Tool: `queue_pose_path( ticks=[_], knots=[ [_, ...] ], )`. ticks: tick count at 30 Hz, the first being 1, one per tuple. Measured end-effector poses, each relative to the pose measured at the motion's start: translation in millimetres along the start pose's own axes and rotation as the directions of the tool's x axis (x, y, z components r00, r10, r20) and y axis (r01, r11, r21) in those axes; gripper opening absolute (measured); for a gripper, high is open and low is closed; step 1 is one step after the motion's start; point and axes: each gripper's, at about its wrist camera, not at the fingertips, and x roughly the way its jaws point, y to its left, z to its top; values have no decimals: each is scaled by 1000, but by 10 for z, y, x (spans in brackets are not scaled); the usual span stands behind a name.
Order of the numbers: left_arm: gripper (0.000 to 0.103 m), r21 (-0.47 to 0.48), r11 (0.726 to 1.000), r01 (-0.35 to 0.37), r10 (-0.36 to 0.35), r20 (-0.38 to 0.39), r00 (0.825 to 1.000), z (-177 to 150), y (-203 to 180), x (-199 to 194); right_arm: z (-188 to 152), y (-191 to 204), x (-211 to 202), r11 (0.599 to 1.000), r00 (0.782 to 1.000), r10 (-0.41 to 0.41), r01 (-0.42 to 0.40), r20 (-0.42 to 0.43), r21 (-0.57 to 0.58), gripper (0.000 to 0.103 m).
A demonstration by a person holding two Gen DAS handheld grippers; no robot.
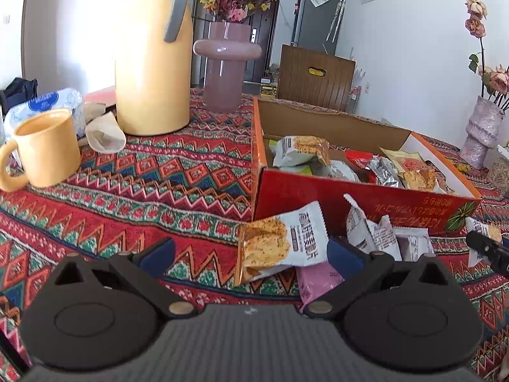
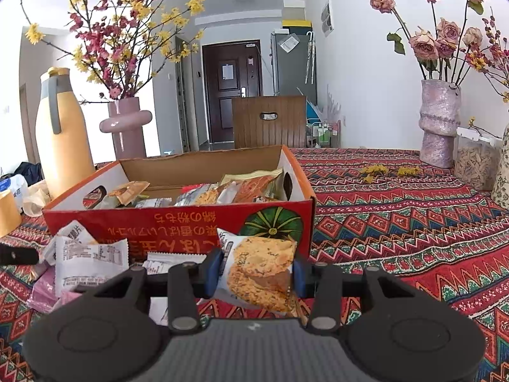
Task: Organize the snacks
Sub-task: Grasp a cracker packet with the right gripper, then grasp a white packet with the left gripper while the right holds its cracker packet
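A red cardboard box (image 1: 350, 197) (image 2: 178, 219) holding several snack packets stands on the patterned tablecloth. In front of it lies a small heap of packets (image 1: 385, 238) (image 2: 89, 258). My right gripper (image 2: 257, 273) is shut on a cracker packet (image 2: 264, 270), its blue pads pressing both sides, just in front of the box. My left gripper (image 1: 251, 253) is open above the cloth. A white cracker packet (image 1: 280, 242) lies between its blue fingers (image 1: 345, 256) without being pressed. A pink packet (image 1: 318, 281) lies under it.
A yellow mug (image 1: 44, 149), a yellow thermos jug (image 1: 152, 60) (image 2: 60, 137) and a pink vase (image 1: 226, 63) (image 2: 127, 127) stand left of the box. A textured vase with roses (image 2: 439, 121) and a clear jar (image 2: 474, 162) stand at the right. A wooden chair (image 2: 270, 121) is behind the table.
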Motion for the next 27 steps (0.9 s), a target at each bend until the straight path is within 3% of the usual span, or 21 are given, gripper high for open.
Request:
queue_pose_path(
  ticks=[9,16,19,27],
  knots=[
    [103,-10,1000,12,-13,-101,995,221,-62,257,-13,3,-33,1000,1000,-1,1,12,1,44],
    [103,-49,998,30,-38,-163,986,205,-59,492,-16,1,-44,1000,1000,5,-5,17,4,44],
    [94,-71,996,46,-60,-198,978,173,-22,573,-16,-1,-46,1000,1000,7,-7,18,4,44],
    [73,-72,993,97,-109,-186,977,128,-6,502,-17,-2,-45,1000,1000,6,-6,17,4,44]
  ],
)
